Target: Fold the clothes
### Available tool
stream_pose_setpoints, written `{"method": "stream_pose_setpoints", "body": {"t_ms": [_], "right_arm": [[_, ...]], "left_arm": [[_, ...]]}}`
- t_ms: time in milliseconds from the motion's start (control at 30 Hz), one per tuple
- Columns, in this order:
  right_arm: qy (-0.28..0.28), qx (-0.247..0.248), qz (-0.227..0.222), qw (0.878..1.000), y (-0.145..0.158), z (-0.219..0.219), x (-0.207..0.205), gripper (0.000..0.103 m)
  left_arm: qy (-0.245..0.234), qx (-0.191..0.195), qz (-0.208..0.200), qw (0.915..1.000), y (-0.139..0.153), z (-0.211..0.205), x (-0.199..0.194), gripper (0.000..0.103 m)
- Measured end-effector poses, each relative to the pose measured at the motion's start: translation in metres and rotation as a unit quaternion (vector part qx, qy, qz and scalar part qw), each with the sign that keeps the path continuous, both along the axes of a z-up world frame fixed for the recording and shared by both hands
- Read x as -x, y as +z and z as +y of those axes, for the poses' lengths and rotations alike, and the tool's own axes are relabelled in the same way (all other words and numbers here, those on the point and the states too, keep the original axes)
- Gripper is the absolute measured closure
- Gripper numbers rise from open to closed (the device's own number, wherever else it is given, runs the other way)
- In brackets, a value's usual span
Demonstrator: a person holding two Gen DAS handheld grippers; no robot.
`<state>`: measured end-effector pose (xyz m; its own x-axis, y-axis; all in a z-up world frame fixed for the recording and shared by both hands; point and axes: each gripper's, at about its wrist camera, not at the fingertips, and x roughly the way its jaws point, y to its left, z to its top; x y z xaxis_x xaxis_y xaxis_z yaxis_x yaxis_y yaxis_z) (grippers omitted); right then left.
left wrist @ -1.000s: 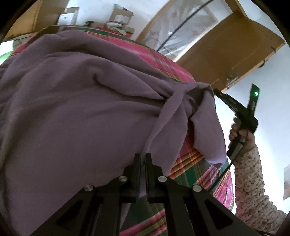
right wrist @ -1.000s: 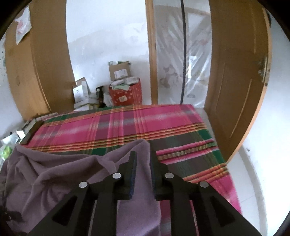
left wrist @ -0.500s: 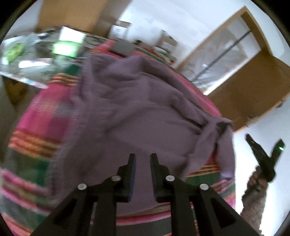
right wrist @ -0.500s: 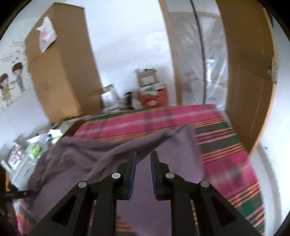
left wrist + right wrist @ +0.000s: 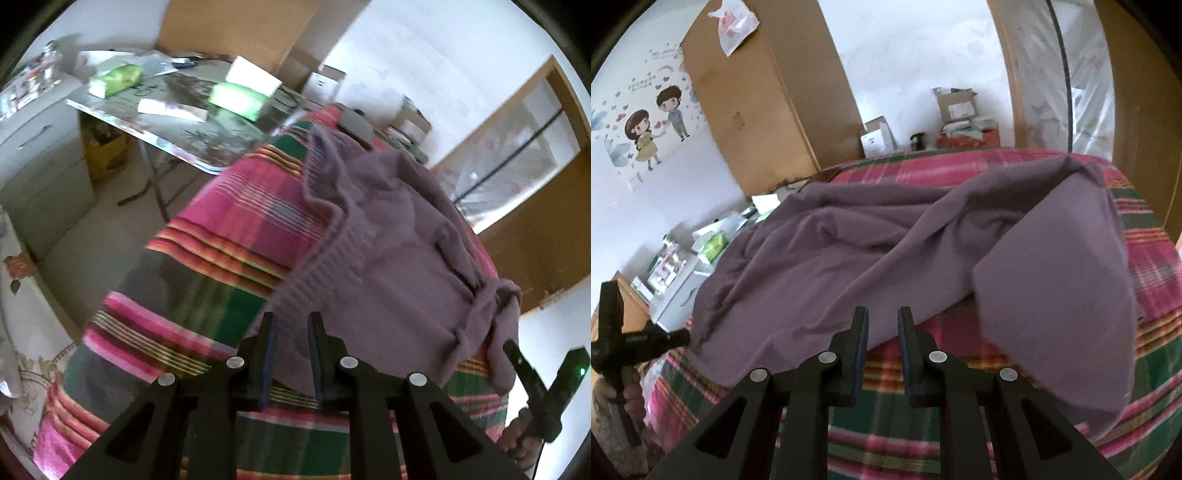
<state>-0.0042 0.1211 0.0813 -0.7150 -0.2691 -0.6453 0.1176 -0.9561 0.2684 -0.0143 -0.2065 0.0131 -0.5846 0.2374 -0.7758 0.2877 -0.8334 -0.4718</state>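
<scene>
So the purple sweater (image 5: pixel 894 251) is lying crumpled on the bed with the pink-and-green plaid cover (image 5: pixel 1152 258), bunched into soft ridges rather than laid flat. From the left wrist view you can see its ribbed hem (image 5: pixel 317 266) running along the near left side, and a twisted, knotted-looking bit of fabric (image 5: pixel 498 317) hanging toward the right edge of the bed. In the right wrist view, one flap (image 5: pixel 1060 317) lies smooth on the near right, draping toward the bed's near edge.

Left gripper (image 5: pixel 290 354) sits just over the near edge of the sweater, fingers a narrow gap apart with nothing between them. Right gripper (image 5: pixel 881 350) is the same deal, slightly parted and empty, hovering at the sweater's near edge. Each gripper also shows up at the edge of the other's view.

Further out: a glass-topped bench (image 5: pixel 177 122) to the far left with green and white packs on it, a white cabinet (image 5: pixel 40 155) beside that, a wooden wardrobe (image 5: pixel 764 96), cardboard boxes (image 5: pixel 956 105) past the far end of the bed, and cartoon wall stickers (image 5: pixel 653 129).
</scene>
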Motion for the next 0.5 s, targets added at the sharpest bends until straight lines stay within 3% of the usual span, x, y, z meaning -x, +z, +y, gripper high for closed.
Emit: {"method": "stream_pose_setpoints", "body": {"t_ms": [100,233,300,333,400,500], "right_arm": [[0.007,0.009,-0.004,1.0,-0.005,-0.008,-0.003,0.086],[0.011,0.04,-0.011,0.999,-0.008,-0.014,-0.005,0.085],[0.014,0.048,-0.012,0.999,-0.008,-0.016,-0.006,0.076],[0.015,0.052,-0.013,0.998,-0.008,-0.019,-0.006,0.063],[0.015,0.067,-0.017,0.997,-0.01,-0.025,-0.005,0.052],[0.016,0.092,-0.03,0.995,-0.014,-0.033,-0.002,0.05]], "left_arm": [[0.009,-0.007,0.004,0.9999,0.0,-0.006,0.001,0.085],[0.02,-0.023,0.024,0.9993,0.003,-0.013,0.005,0.068],[0.007,-0.022,0.024,0.9994,0.004,-0.012,0.012,0.063],[0.001,-0.02,0.023,0.9995,0.004,-0.012,0.016,0.063],[-0.012,-0.014,0.021,0.9996,0.005,-0.01,0.023,0.063],[-0.027,-0.012,0.024,0.9993,0.007,-0.005,0.028,0.062]]}}
